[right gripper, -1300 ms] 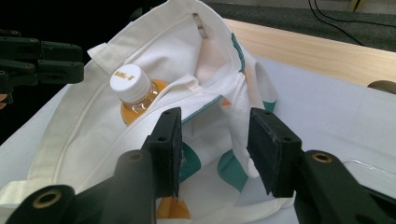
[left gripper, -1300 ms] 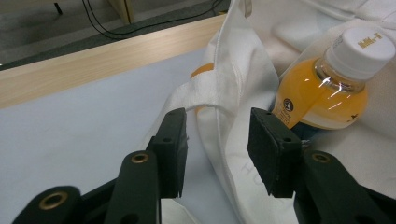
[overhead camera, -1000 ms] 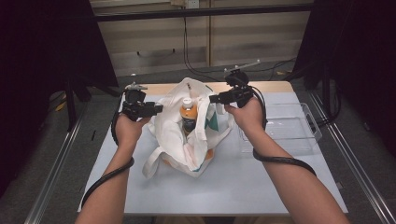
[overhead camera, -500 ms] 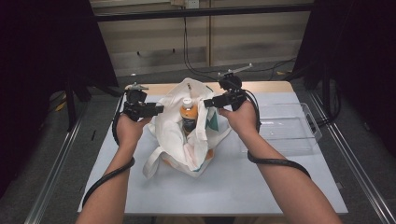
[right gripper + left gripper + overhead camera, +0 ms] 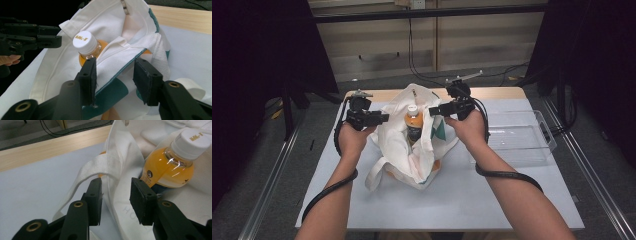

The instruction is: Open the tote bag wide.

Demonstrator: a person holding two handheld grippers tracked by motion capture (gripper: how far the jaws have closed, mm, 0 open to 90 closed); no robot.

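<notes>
A white tote bag (image 5: pixel 399 150) with teal print stands open on the table, and an orange drink bottle (image 5: pixel 413 122) with a white cap stands upright inside it. My left gripper (image 5: pixel 384 118) is at the bag's left rim. In the left gripper view its jaws (image 5: pixel 116 195) straddle the rim fabric and strap without pinching, beside the bottle (image 5: pixel 170 167). My right gripper (image 5: pixel 432 111) is at the right rim. Its jaws (image 5: pixel 115 75) have just been closing around the teal-edged rim, with gaps still showing at both pads. The left gripper (image 5: pixel 37 37) shows across the bag (image 5: pixel 112 20).
A clear plastic tray (image 5: pixel 522 142) lies on the table's right side. The pale table top (image 5: pixel 462 200) has a wooden strip (image 5: pixel 497 93) along its far edge. Dark curtains hang on both sides, and cables trail behind the table.
The right gripper has edged slightly toward the bag's right rim. The left hand, the bag and the bottle look unchanged.
</notes>
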